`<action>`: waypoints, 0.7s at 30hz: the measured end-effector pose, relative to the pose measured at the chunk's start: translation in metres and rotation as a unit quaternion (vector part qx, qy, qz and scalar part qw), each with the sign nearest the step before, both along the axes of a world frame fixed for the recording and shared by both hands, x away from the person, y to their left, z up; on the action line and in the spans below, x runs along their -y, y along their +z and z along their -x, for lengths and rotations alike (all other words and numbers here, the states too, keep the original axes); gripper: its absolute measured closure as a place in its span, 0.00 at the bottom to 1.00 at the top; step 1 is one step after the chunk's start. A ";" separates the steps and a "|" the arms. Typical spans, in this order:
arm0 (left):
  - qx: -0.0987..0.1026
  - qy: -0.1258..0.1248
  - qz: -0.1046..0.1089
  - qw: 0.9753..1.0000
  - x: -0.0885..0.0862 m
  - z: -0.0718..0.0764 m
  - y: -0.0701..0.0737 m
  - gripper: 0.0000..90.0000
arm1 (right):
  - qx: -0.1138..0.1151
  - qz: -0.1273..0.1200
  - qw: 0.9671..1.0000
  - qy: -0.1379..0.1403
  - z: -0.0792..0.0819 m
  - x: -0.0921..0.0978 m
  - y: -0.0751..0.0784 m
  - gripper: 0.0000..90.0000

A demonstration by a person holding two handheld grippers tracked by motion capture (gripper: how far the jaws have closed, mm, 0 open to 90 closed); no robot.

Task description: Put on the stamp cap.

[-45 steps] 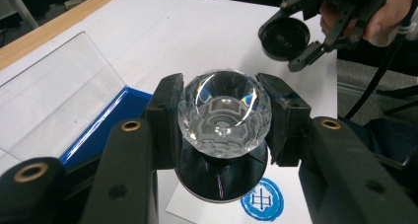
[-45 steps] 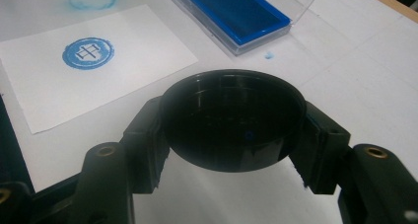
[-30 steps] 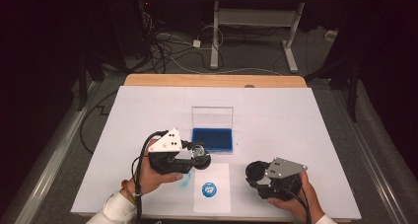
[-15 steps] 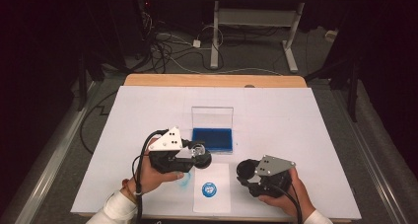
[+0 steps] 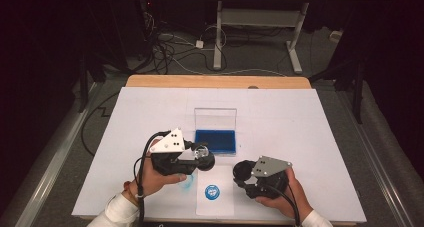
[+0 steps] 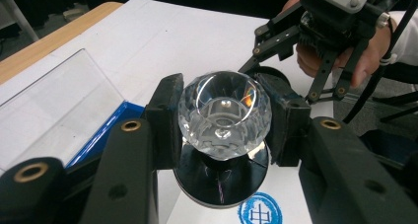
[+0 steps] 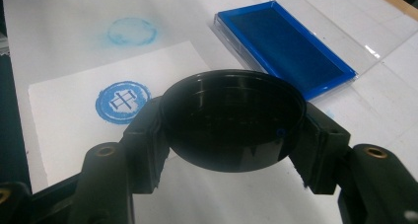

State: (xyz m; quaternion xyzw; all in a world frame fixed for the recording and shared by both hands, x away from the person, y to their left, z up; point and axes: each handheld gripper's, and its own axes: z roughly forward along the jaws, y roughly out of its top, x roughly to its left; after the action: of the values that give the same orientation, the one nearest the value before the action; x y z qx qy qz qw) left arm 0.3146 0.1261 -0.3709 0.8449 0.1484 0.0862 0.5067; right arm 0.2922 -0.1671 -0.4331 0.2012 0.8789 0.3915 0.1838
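Stamp [image 6: 224, 116], crystal-handled, sits clamped between the left gripper [image 6: 224, 120] fingers, lifted just above the paper [image 5: 216, 207]. Right gripper [image 7: 231, 130] fingers clench a black cap [image 7: 231, 126], which has moved closer to the stamp over the last second. Beyond the fingers lie a fresh blue print [image 7: 123, 101], then the open ink pad [image 7: 286, 51]. Stamping looks done; capping likely follows.
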 end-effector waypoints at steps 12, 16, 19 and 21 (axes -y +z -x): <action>0.002 -0.010 0.018 1.000 0.006 -0.002 0.005 0.60 | 0.004 -0.014 1.000 0.009 -0.005 -0.016 0.005 0.43; -0.004 -0.017 0.033 0.999 0.010 -0.002 0.004 0.60 | 0.007 -0.020 1.000 0.014 -0.007 -0.022 0.005 0.43; -0.005 -0.020 0.033 0.999 0.015 -0.001 0.003 0.60 | 0.007 -0.025 1.000 0.015 -0.007 -0.026 0.006 0.43; -0.006 -0.024 0.034 0.999 0.017 -0.001 0.002 0.60 | 0.007 -0.028 0.999 0.016 -0.007 -0.029 0.007 0.43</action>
State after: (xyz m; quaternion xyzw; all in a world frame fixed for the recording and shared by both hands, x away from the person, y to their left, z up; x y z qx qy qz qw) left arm 0.3153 0.1091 -0.3685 0.8311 0.1341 0.0634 0.5360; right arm 0.2989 -0.1384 -0.4261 0.1895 0.8695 0.4202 0.1777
